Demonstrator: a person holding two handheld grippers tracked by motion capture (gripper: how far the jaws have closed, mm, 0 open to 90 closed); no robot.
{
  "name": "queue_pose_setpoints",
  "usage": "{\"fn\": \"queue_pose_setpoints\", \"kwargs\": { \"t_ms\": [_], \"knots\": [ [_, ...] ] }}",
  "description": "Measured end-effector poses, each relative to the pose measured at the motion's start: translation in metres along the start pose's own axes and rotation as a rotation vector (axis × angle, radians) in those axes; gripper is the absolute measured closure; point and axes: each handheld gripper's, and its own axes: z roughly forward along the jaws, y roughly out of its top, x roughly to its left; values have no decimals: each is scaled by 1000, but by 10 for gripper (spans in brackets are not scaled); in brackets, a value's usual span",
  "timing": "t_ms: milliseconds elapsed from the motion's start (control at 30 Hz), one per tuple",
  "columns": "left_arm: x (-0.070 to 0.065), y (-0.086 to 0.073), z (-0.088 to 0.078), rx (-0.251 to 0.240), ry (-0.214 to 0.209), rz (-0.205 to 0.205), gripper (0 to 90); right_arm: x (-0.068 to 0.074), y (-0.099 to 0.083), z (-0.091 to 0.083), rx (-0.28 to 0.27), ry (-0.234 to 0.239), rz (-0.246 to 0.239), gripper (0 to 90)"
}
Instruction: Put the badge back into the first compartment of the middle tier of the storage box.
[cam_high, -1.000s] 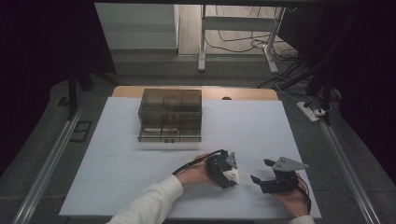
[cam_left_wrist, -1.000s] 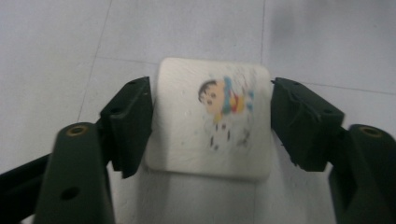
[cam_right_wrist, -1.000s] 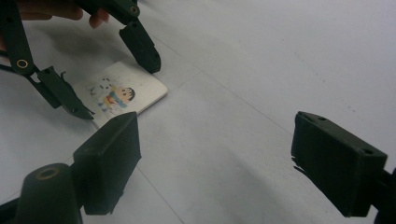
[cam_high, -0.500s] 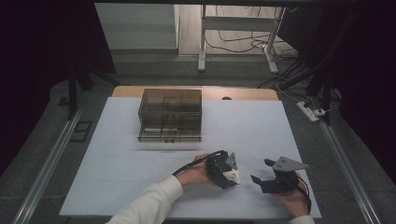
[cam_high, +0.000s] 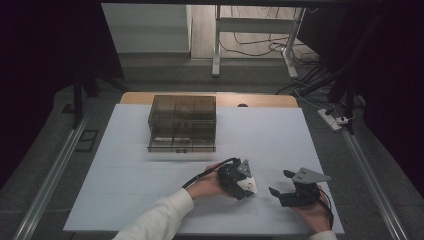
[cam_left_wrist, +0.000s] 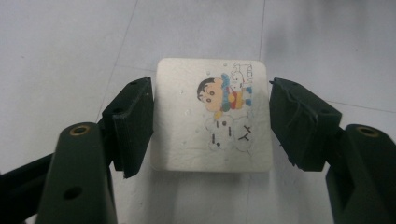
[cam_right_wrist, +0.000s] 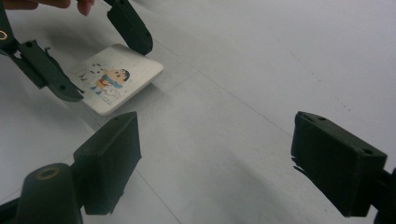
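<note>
Now: square tile (cam_left_wrist: 212, 116) flat, no long axis, cartoon upright w/ left hand-held gripper (cam_left_wrist: 212, 126).

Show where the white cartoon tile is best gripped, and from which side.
Grip the white cartoon tile across its two opposite side edges, coming from above: it lies flat on the white table sheet, thin and square. The left tool already brackets those edges.

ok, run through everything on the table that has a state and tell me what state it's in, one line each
left gripper: shut on the tile, a jaw on each side edge
tile: picture side up, held by the left gripper, one edge looks slightly lifted off the table
right gripper: open, nothing between its jaws
drawer box: upright at the far side of the table, drawers look closed
</note>
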Motion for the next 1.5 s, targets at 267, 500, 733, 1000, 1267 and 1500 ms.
{"fn": "queue_pose_setpoints", "kwargs": {
  "t_ms": [267,500,733,1000,1267,1500],
  "knots": [
    [-1,-1,-11,-33,-9,-14,329,0,0,0,-3,-4,3,158],
    [-1,-3,-19,-45,6,-16,329,0,0,0,-1,-7,2,158],
    [-2,-5,-30,-66,11,-19,328,-1,-1,-1,-6,-8,6,158],
    [-3,-7,-38,-87,21,-26,328,-1,-1,-1,-4,-15,8,158],
    [-3,-8,-49,-112,28,-23,328,-2,-2,-2,0,-22,16,158],
    [0,-12,-59,-134,41,-39,328,-1,-1,-3,-3,-32,22,158]
  ]
}}
